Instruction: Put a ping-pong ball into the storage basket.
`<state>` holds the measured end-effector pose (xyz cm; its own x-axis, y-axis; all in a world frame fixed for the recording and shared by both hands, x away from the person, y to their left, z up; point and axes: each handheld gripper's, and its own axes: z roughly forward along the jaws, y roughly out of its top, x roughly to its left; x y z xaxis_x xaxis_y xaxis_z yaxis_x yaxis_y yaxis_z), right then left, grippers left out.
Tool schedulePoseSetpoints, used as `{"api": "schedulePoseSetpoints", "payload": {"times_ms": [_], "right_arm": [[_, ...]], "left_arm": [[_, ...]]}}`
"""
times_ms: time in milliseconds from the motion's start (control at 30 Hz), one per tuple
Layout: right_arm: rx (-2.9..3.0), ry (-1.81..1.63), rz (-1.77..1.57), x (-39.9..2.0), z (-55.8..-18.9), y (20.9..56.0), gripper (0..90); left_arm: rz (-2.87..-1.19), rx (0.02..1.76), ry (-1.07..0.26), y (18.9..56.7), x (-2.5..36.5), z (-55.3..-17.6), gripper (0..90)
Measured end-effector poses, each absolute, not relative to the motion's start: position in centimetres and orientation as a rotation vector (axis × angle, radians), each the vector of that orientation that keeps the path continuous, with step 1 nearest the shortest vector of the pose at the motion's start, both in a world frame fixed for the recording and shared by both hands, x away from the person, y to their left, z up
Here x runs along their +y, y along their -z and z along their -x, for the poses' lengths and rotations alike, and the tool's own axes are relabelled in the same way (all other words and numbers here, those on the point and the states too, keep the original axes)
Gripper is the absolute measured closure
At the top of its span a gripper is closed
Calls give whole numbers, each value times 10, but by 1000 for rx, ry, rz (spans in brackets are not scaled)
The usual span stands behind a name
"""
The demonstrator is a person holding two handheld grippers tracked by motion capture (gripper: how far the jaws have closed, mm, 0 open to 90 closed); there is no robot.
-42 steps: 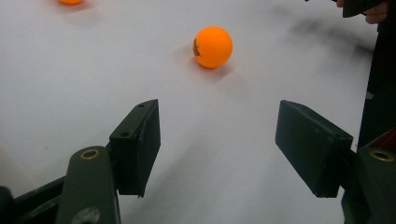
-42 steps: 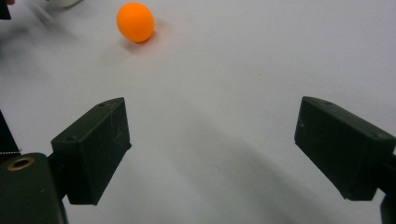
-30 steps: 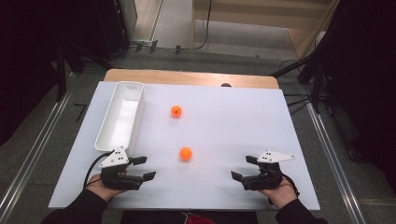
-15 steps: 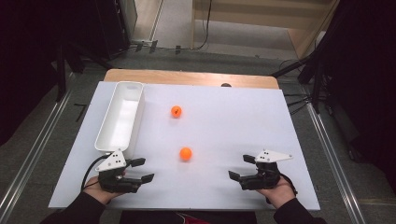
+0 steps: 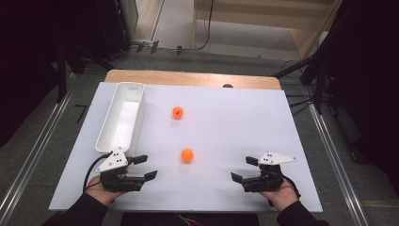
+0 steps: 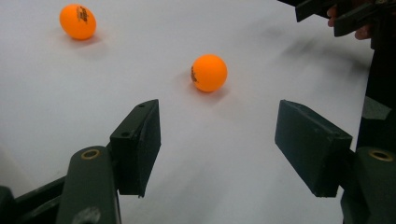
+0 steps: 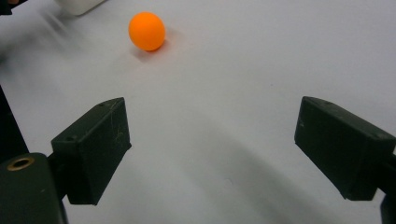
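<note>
The fingers point(image 6: 140, 144) of both the left gripper point(image 5: 141, 168) and right gripper point(image 5: 243, 170) are held apart and empty, nothing yet grasped, with two small orange plastic balls point(image 5: 187, 155) point(image 5: 177, 112) left ahead of them on the white counter point(image 5: 226, 122), outside the long white plastic tray point(image 5: 120, 117).

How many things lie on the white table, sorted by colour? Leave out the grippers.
Orange balls: 2, near ball and far ball
White tray: 1
Total: 3

Bare table point(image 5: 244, 127) between tools and near ball point(image 5: 187, 155); tray point(image 5: 120, 117) walls left edge.
</note>
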<state>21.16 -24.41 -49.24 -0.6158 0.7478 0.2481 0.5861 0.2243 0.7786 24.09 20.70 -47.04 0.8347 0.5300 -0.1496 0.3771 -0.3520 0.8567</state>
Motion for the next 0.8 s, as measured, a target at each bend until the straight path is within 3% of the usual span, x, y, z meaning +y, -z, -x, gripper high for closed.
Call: {"api": "schedulePoseSetpoints", "payload": {"times_ms": [500,800], "right_arm": [[2300,-1329,-1303,-245,-212,493,90],[2308,-1322,-1295,-245,-212,494,90]], "left_arm": [[-1998,677,-159,459,198,-245,316],[-1909,661,-72,450,200,-252,319]]}}
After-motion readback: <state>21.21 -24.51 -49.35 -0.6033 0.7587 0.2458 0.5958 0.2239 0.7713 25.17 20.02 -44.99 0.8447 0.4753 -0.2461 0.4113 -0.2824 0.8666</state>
